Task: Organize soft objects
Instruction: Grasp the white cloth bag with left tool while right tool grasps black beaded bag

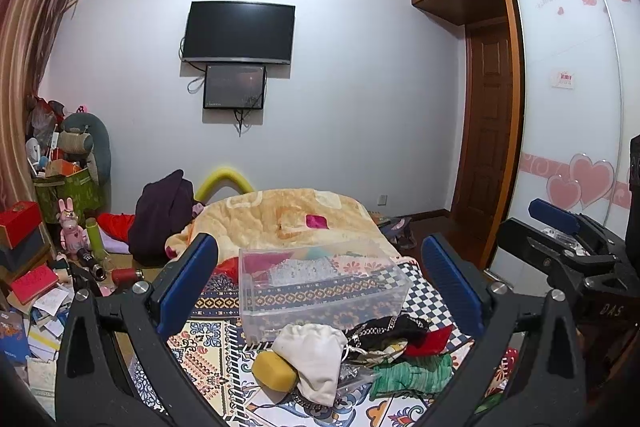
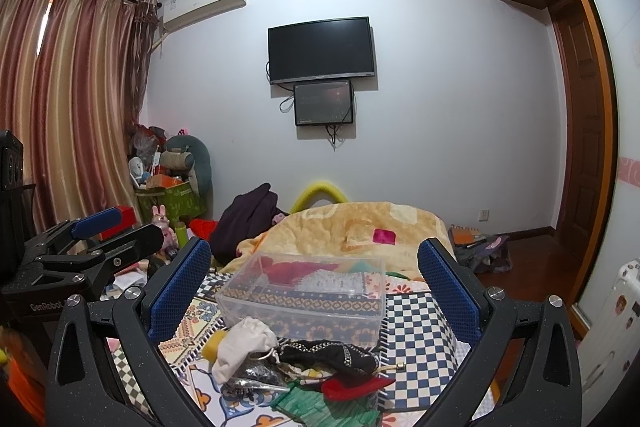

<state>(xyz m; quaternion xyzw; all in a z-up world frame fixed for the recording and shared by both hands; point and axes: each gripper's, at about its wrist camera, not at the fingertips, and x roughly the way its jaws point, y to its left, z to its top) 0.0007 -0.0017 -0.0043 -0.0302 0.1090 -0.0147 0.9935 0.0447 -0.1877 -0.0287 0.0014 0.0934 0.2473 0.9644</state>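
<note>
I hold both claws up above the bed. My left gripper (image 1: 320, 279) is wide open and holds nothing, and my right gripper (image 2: 314, 283) is too. The soft things (image 1: 352, 359) lie in a pile just in front of the clear box (image 1: 320, 287).

"GenRobot" is showing in white on the black body of the left gripper (image 2: 116, 227); "DAS" is showing on the right gripper (image 1: 560, 223).
</note>
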